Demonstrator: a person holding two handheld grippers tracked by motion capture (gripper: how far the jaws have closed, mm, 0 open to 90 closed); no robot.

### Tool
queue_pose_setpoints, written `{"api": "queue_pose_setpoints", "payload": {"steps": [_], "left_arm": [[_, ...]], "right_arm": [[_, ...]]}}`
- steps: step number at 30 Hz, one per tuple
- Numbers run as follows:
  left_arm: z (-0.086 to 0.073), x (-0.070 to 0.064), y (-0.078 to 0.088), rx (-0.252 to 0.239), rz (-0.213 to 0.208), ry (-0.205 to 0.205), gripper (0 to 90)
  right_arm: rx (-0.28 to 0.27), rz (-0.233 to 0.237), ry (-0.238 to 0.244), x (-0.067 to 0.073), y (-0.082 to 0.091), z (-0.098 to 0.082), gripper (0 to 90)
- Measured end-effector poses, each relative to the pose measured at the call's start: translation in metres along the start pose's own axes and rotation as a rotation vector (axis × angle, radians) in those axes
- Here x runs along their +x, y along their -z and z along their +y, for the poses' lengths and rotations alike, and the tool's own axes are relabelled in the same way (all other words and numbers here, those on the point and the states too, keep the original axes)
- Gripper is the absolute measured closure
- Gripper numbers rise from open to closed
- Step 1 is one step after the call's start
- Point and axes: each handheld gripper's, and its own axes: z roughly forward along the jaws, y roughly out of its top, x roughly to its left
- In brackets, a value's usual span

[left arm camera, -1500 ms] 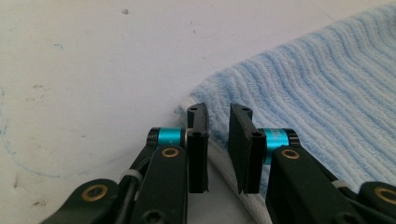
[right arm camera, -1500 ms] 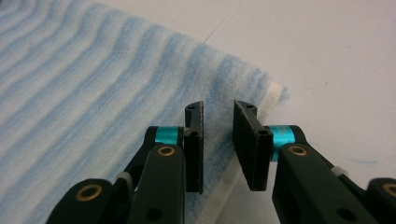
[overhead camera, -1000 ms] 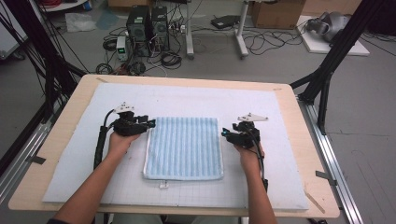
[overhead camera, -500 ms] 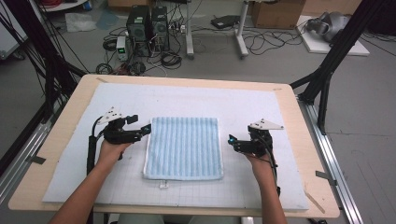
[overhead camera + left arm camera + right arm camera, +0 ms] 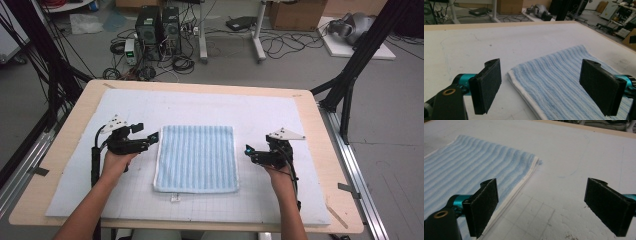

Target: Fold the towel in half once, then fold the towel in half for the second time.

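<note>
Illumination is even and diffuse from overhead; shadows are faint. The white mat [image 5: 260,110] reads bright, mildly washed out toward 12 o'clock. The high view is soft and low-resolution. In both gripper views, the background toward 12 o'clock is defocused.

Towel [image 5: 196,158]: light blue, ribbed stripes running lengthwise, white edging, small white tag at near edge.
Mat [image 5: 200,107]: white, faint grey grid lines, thin blue pen marks.
Tabletop [image 5: 330,165]: pale wood.
Left tongs [image 5: 154,137]: black body, black pads, teal collars, grey top plate.
Right tongs [image 5: 248,151]: same black, teal, grey.
Frame legs [image 5: 350,75]: black.
Floor [image 5: 390,125]: grey.
</note>
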Motion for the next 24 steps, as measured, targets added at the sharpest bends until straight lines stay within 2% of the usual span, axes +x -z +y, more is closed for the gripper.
{"api": "queue_pose_setpoints", "payload": {"steps": [7,12,16,18,22,24], "left_arm": [[0.007,0.006,-0.006,0.027,0.021,0.008,18.4],[0.012,0.014,-0.016,0.055,0.097,0.030,18.5],[0.014,0.023,-0.024,0.076,0.096,0.049,19.7],[0.014,0.028,-0.030,0.081,0.115,0.047,21.6],[0.015,0.035,-0.041,0.116,0.121,0.046,25.3],[0.014,0.037,-0.045,0.110,0.121,0.045,26.9]], "right_arm": [[-0.001,-0.003,-0.006,0.000,-0.001,0.001,11.2],[0.002,0.003,-0.008,-0.001,-0.003,0.001,11.2],[0.012,0.009,-0.006,0.000,-0.005,0.000,11.2],[0.014,0.011,-0.006,0.000,-0.005,0.000,11.2],[0.016,0.018,-0.010,0.000,-0.006,0.000,11.2],[0.020,0.018,-0.013,-0.001,-0.006,0.000,11.2]]}}
